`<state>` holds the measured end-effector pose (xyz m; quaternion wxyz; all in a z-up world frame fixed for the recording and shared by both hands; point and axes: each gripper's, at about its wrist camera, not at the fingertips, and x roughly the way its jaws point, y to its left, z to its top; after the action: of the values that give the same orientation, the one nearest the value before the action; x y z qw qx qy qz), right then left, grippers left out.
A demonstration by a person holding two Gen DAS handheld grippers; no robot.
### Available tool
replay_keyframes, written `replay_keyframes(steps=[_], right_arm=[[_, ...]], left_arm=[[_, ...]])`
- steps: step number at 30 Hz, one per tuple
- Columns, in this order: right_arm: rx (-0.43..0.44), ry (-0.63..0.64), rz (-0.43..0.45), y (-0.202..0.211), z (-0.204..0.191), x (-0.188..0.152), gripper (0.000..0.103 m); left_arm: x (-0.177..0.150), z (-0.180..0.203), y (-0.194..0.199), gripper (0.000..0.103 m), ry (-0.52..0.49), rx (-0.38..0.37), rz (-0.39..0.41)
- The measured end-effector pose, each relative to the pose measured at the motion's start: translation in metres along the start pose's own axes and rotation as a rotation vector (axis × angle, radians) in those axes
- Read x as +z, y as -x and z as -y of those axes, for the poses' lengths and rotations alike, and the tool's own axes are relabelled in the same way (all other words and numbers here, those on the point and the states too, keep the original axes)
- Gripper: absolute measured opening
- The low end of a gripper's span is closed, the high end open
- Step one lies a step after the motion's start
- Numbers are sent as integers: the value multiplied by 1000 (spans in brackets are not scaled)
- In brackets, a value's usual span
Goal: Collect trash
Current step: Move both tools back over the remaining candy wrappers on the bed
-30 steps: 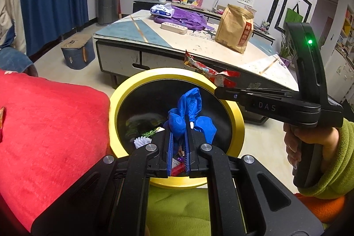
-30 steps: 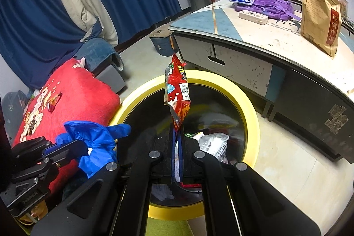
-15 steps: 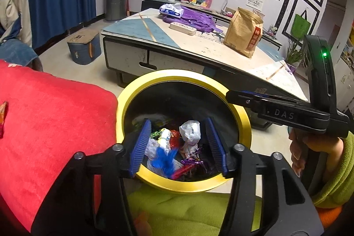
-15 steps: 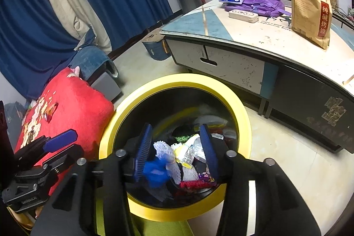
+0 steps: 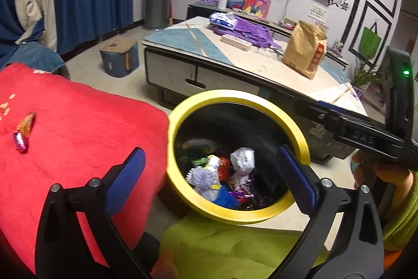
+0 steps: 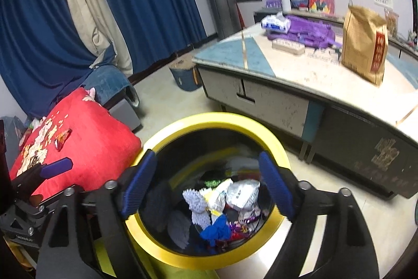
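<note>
On the red cushion, left of the yellow bin, lay a candy wrapper, long axis tilted. Left gripper was nearer; both it and the right gripper had just been opening, jaws spread, empty.

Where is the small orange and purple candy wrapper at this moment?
The small orange and purple candy wrapper lies on the red cushion, left of the yellow-rimmed black trash bin, outside it, in both wrist views.
</note>
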<state>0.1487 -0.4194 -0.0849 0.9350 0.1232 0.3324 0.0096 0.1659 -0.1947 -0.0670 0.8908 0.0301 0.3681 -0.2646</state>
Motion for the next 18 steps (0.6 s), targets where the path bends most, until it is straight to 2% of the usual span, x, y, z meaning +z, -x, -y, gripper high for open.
replay_keyframes(steps=[2, 6, 9, 14, 18], right_arm=[[-3, 24, 22, 4, -6, 1, 86], [7, 66, 56, 12, -19, 1, 87], [9, 98, 111, 21, -30, 3, 96], [49, 141, 200, 39, -50, 6, 97], [81, 186, 212, 43, -68, 6, 97]], left_arm=[[0, -4, 5, 92, 8, 18, 12], [0, -10, 15, 92, 18, 56, 41], [0, -15, 26, 92, 26, 97, 79], [2, -25, 50, 92, 45, 162, 169], [1, -38, 67, 92, 69, 204, 221]])
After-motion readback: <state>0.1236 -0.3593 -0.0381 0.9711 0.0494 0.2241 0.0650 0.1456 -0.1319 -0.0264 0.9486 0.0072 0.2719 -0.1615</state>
